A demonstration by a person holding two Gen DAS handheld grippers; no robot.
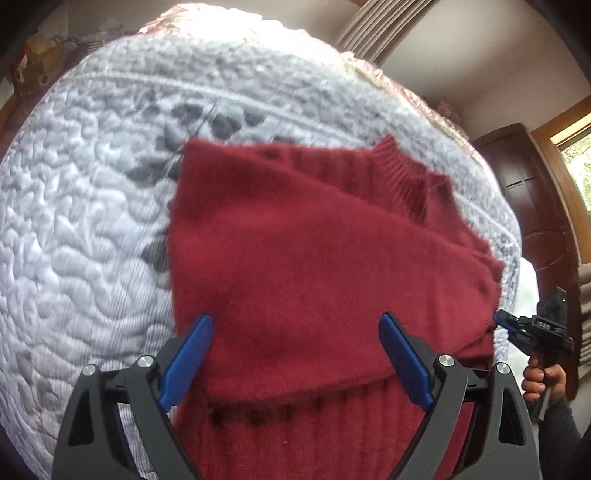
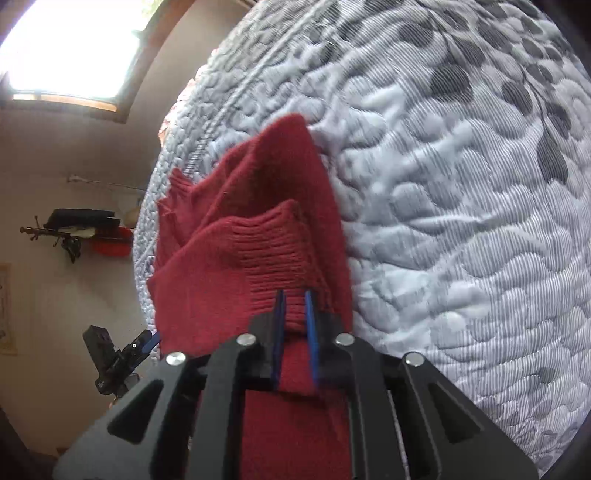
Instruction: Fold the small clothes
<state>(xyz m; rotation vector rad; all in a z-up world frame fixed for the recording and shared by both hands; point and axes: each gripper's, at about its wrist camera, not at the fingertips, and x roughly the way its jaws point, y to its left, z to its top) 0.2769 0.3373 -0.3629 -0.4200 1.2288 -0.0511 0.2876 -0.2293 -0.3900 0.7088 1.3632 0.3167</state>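
Observation:
A dark red knit sweater (image 1: 295, 240) lies partly folded on a white and grey quilted bed cover (image 1: 92, 221), its ribbed collar toward the far right. My left gripper (image 1: 295, 316) is open, its blue fingers (image 1: 192, 350) straddling the sweater's near part without clamping it. At the sweater's right edge is the right gripper (image 1: 508, 323), held by a hand (image 1: 543, 380). In the right wrist view the right gripper (image 2: 294, 294) is shut on the ribbed hem of the sweater (image 2: 258, 221), which bunches up ahead of it. The left gripper (image 2: 142, 345) shows at the lower left.
The quilt (image 2: 461, 221) spreads far around the sweater. Beyond the bed's right side stand a dark wooden door (image 1: 528, 206) and a window (image 1: 580, 158). A curtain (image 1: 373, 26) hangs at the back. A wall rack with items (image 2: 81, 225) is beside the bed.

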